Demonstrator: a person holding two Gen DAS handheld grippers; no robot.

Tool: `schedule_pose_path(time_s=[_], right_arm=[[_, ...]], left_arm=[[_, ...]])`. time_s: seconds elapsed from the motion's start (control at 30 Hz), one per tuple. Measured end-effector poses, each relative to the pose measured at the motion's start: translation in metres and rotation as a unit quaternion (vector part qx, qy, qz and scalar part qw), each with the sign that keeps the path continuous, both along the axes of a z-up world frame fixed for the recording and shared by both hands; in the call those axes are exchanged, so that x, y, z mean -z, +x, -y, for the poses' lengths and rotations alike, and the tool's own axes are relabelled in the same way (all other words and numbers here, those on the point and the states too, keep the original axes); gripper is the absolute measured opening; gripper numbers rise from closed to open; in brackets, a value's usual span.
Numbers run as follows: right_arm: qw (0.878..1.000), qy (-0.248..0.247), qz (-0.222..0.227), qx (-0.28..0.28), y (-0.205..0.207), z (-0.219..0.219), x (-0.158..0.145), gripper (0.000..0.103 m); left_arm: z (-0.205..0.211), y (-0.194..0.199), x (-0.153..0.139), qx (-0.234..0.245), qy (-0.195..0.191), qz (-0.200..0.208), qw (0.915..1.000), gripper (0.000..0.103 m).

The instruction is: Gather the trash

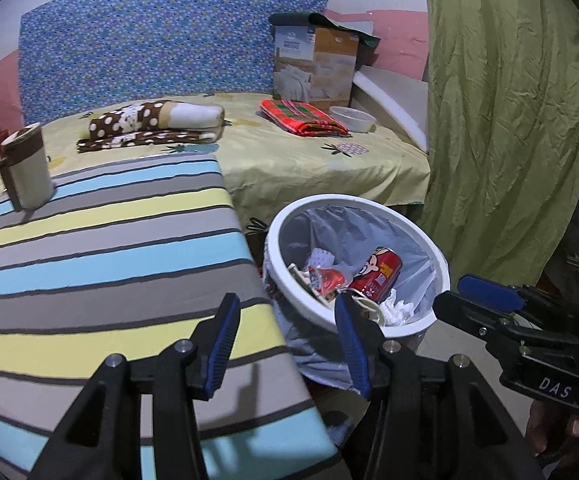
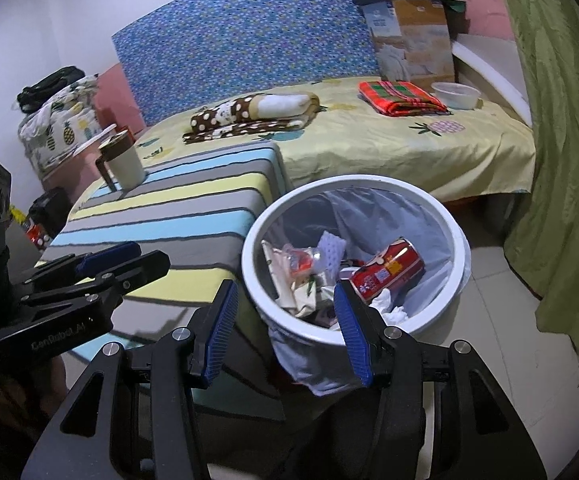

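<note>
Left gripper: jaws apart, nothing between them, poised over the edge of the striped table and the bin's near rim. Right gripper: jaws likewise parted and empty, above the white trash bin. The bin stands on the floor, just beside the table, lined with a bag; inside lie a red can, crumpled tissue and wrappers. A lidded mug stands at the table's far corner. Beyond is a bed carrying folded blankets. Both grippers angle downward, side by side.
</note>
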State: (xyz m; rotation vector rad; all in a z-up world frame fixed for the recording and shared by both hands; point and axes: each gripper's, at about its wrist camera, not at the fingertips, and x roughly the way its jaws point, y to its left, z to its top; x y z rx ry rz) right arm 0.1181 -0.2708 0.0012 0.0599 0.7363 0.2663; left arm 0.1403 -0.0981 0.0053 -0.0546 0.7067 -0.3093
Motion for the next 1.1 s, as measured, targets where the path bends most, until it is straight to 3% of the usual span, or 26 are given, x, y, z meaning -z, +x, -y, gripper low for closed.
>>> schedule_pose_path(time_s=[0.77,1.1], right_arm=[[0.999,-0.014,0.032,-0.031,-0.047,-0.024,-0.003,0.052],[0.998,-0.018,0.038,-0.036,-0.051,-0.027,-0.003,0.052]], left_arm=[[-0.026,-0.064,-0.001,-0.042,0.006,0.022,0.9988,0.051],[-0.033,-0.073,0.002,-0.052,0.005,0.021,0.9984,0.051]])
